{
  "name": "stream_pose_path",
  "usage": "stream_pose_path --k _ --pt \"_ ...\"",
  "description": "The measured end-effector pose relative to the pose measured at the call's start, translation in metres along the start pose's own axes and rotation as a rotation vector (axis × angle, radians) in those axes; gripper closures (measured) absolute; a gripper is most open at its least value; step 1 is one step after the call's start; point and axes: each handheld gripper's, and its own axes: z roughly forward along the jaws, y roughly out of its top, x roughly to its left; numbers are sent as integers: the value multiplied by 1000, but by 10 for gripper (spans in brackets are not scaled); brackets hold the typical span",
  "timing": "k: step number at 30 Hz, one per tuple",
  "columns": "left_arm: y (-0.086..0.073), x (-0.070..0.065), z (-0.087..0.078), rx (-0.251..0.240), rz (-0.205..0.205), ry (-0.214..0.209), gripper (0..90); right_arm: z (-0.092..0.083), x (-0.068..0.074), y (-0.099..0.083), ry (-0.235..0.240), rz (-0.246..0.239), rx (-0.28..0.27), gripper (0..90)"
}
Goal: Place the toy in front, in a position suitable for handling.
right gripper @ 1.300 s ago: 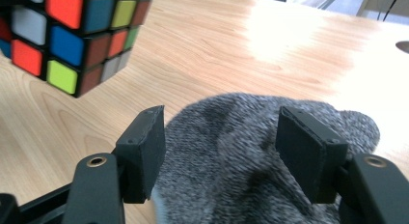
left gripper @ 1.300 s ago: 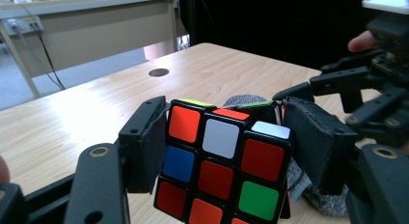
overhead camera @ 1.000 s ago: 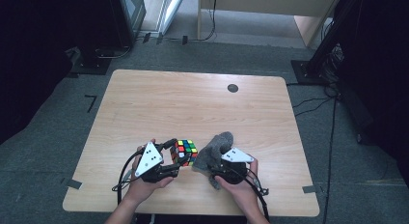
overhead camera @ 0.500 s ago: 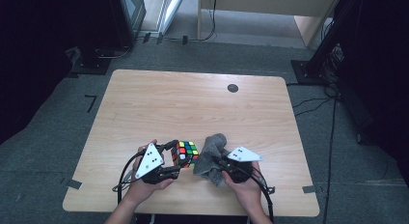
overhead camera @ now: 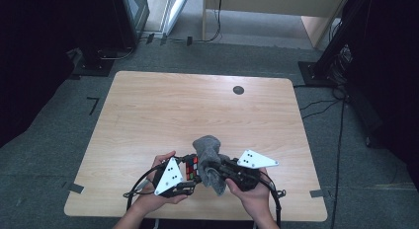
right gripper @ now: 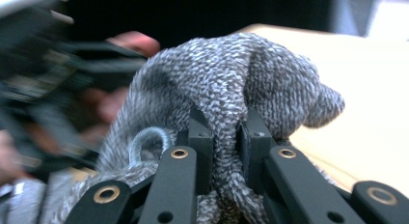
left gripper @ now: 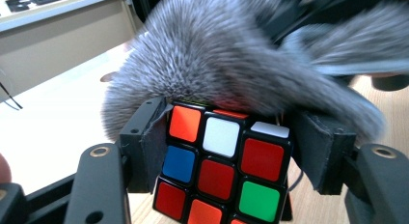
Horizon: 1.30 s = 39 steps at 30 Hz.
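Note:
A Rubik's cube (left gripper: 222, 161) sits squeezed between the two black pads of my left gripper (left gripper: 226, 147), which is shut on it; red, white, blue and green stickers face the camera. A grey knitted cloth (left gripper: 217, 55) lies over the cube's top. My right gripper (right gripper: 224, 137) is shut on a fold of that cloth (right gripper: 231, 79). In the high view both grippers meet near the table's front edge, the cube (overhead camera: 191, 168) at the left and the cloth (overhead camera: 210, 152) bunched up against it on the right.
The wooden table (overhead camera: 197, 105) stretches away beyond the hands, with a small dark round cap (overhead camera: 238, 90) near its far edge. Cables trail from both grippers over the front edge. Grey carpet surrounds the table.
My right hand has risen with the cloth, which now stands taller and leans onto the cube. The left hand with the cube has shifted slightly towards the right.

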Motion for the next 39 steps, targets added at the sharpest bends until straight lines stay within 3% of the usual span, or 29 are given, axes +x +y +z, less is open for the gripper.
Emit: stream_pose_path --k 3,5,7,8,9,11,13,14,17,19,23,24,25,26,28,29,30,31,32,33,34,35,37,39 --pt "1 6 -4 -18 -27 4 352 -1 -14 -5 -100 25 54 800" --pt "1 8 -5 -21 -34 5 352 -3 -18 -6 -100 52 43 799" --pt "0 9 -5 -21 -37 5 353 -8 -19 -4 -63 76 -12 798" --pt "0 9 -5 -21 -37 5 352 -8 -19 -4 -63 76 -12 798" --pt "1 8 -5 -28 -44 -2 353 -10 -11 1 6 55 -60 793" --pt "2 7 -5 -31 -41 -7 353 -8 -4 4 55 36 -73 786" --pt "2 7 -6 -30 -37 -9 352 -6 -1 4 72 27 -65 784" --pt "2 7 -6 -26 -37 -3 353 -2 -1 2 33 11 -26 783" --pt "2 12 -9 -36 -59 16 353 -4 -14 -3 -61 49 5 783" --pt "2 18 -12 -54 -95 27 353 -8 -26 -8 -153 65 19 776" --pt "1 28 -16 -86 -187 67 353 -11 -43 -18 -238 118 28 669" --pt "1 28 -16 -86 -187 67 352 -11 -43 -18 -238 118 28 669" --pt "0 32 -16 -92 -221 98 353 -9 -44 -20 -312 108 30 533" --pt "-1 33 -16 -93 -240 112 352 -9 -42 -19 -329 101 22 505" --pt "0 35 -16 -103 -282 140 352 -11 -34 -16 -358 67 -29 453" --pt "0 35 -16 -103 -282 140 352 -12 -28 -14 -373 38 -59 431" --pt "0 36 -16 -107 -301 154 352 -12 -28 -14 -373 38 -59 431" --pt "1 37 -16 -115 -322 171 352 -12 -14 -10 -365 -2 -102 403" --pt "2 38 -16 -119 -341 183 352 -12 -14 -10 -365 -2 -102 403" --pt "3 37 -16 -129 -368 211 353 -5 0 -10 -300 3 -107 367" --pt "3 37 -16 -129 -368 211 352 -5 0 -10 -300 3 -107 367" --pt "5 36 -15 -130 -373 232 352 6 12 -12 -228 28 -86 343" --pt "7 30 -13 -132 -391 260 353 17 22 -16 -185 33 -66 319" --pt "9 26 -9 -129 -409 276 353 26 32 -19 -173 39 -49 295"
